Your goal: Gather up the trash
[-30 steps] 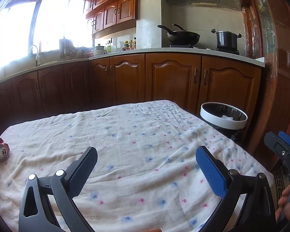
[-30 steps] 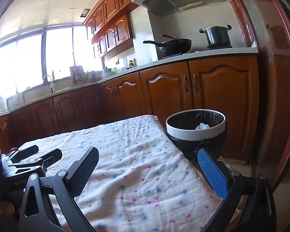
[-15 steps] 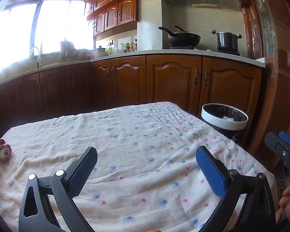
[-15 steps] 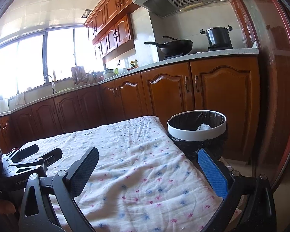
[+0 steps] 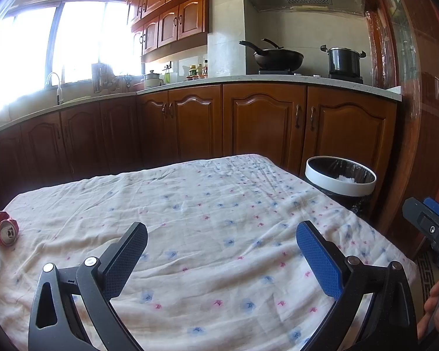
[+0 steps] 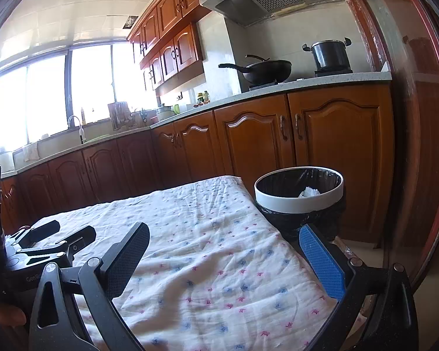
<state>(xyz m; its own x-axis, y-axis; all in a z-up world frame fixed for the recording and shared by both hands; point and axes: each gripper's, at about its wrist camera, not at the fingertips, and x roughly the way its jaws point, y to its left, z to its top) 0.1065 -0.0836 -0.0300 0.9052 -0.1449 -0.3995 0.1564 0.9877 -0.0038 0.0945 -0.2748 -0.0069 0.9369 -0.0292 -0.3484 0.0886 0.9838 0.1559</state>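
Only readable text: partial "GenR…" printing is showing on the left gripper (image 6: pixel 55 235) body, right wrist view, cut off by the finger in front. Crushed can (image 5: pixel 4 228) markings aren't resolving.

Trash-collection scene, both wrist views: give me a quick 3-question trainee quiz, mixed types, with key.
1. True or false: the left gripper holds the crushed red can.
2. Where is the trash bin? A) on the tablecloth B) on the floor at the table's far right corner C) on the counter
3. Fill in: something ___ in colour lies inside the bin.

Key: 1 false, both the left gripper and the right gripper are open and empty; 2 B; 3 white.
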